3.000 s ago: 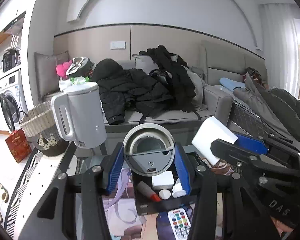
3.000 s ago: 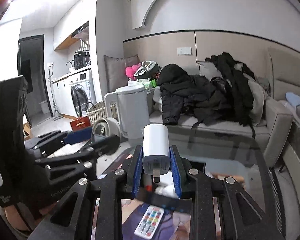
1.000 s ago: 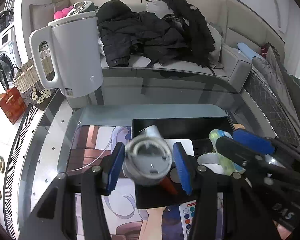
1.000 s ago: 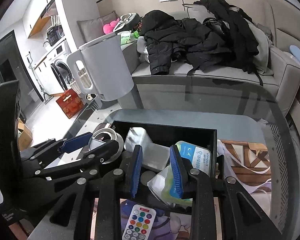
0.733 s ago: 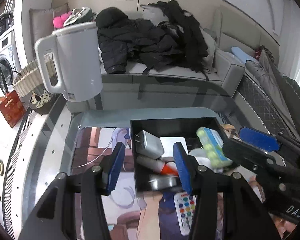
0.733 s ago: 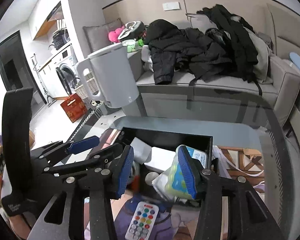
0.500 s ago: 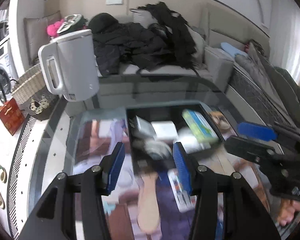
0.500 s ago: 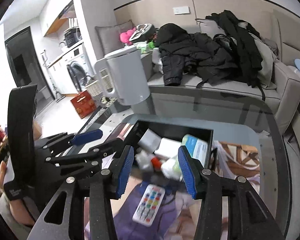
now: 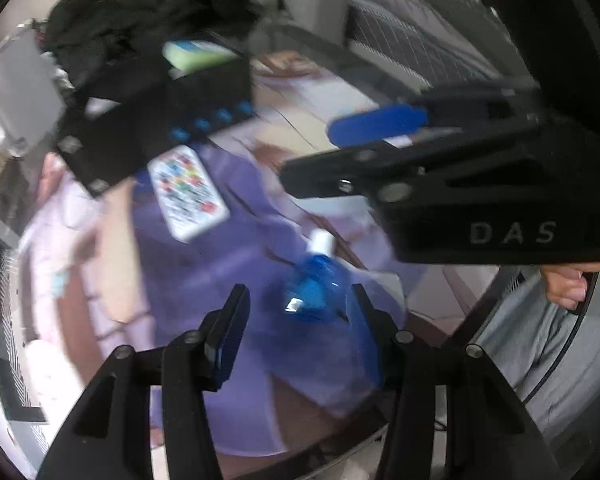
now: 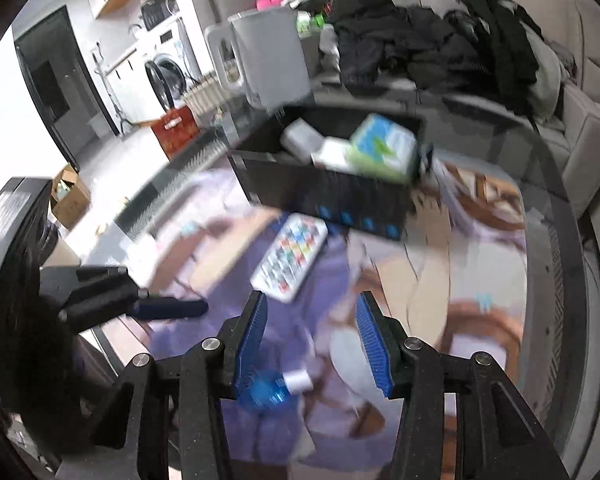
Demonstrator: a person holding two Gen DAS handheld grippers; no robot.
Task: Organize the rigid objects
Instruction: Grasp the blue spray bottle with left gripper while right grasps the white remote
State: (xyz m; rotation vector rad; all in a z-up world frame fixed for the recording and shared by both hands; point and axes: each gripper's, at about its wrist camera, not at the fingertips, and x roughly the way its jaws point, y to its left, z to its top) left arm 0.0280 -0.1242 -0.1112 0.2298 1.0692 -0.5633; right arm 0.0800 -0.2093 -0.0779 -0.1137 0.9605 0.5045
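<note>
A small blue bottle [image 9: 314,288] with a white cap lies on the purple printed mat; it also shows in the right wrist view [image 10: 270,390]. My left gripper [image 9: 300,332] is open and empty, just short of the bottle. My right gripper [image 10: 310,342] is open and empty above the mat. A white remote [image 9: 186,196] with coloured buttons lies in front of the black box [image 10: 320,194], and shows in the right wrist view too [image 10: 290,258]. The box holds a white charger [image 10: 300,138], a green-blue pack [image 10: 384,146] and other items.
A white kettle [image 10: 268,60] stands behind the box on the glass table [image 10: 556,240]. A sofa [image 10: 580,120] piled with dark clothes runs along the far side. The right gripper's body [image 9: 480,184] fills the right of the left wrist view. Both views are motion-blurred.
Both grippers let go of their items into the box, opened, and pulled back toward the table's near edge. The left gripper has swung down to the blue bottle.
</note>
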